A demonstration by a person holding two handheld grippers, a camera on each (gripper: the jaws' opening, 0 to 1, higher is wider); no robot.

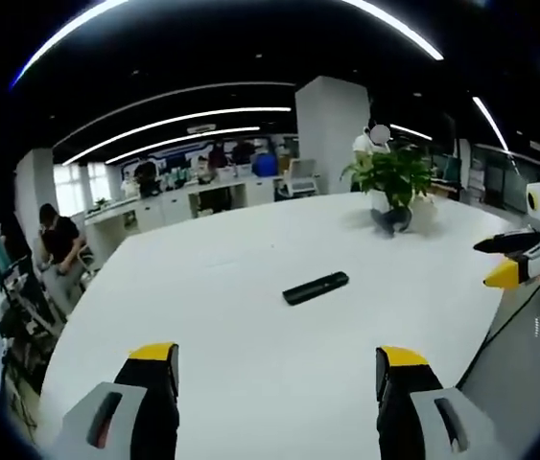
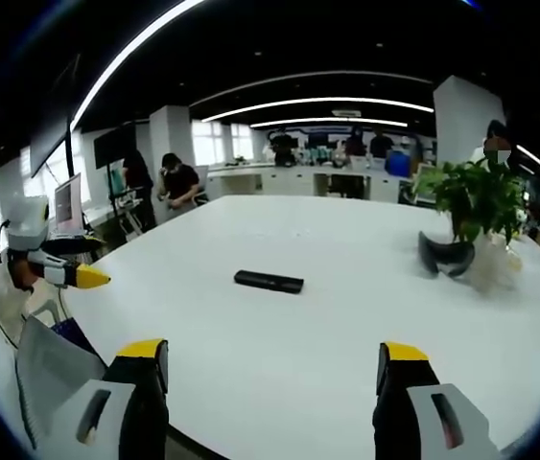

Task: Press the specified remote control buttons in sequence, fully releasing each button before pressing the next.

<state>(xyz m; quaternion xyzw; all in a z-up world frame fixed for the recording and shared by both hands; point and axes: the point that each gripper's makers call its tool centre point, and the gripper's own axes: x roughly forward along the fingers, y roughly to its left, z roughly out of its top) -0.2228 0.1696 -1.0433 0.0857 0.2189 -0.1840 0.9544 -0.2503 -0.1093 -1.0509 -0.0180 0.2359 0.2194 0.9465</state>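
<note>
A black remote control [image 1: 316,287] lies flat near the middle of the white table [image 1: 212,316]. My left gripper [image 1: 277,366] hovers over the near edge, short of the remote, open with nothing between its yellow-tipped jaws. In the right gripper view the same remote [image 2: 268,281] lies ahead on the table [image 2: 346,326], and my right gripper [image 2: 273,362] is held open and empty in front of it. Each gripper sees the other off to the side: the right gripper [image 1: 500,261] at the table's right edge, the left gripper [image 2: 76,264] at its left edge.
A potted green plant [image 1: 389,172] [image 2: 476,196] stands at the far side of the table, with a dark curved object [image 2: 445,257] at its base. People [image 1: 58,240] [image 2: 181,180] sit at desks beyond the table. A grey chair back [image 2: 54,369] is near the table's edge.
</note>
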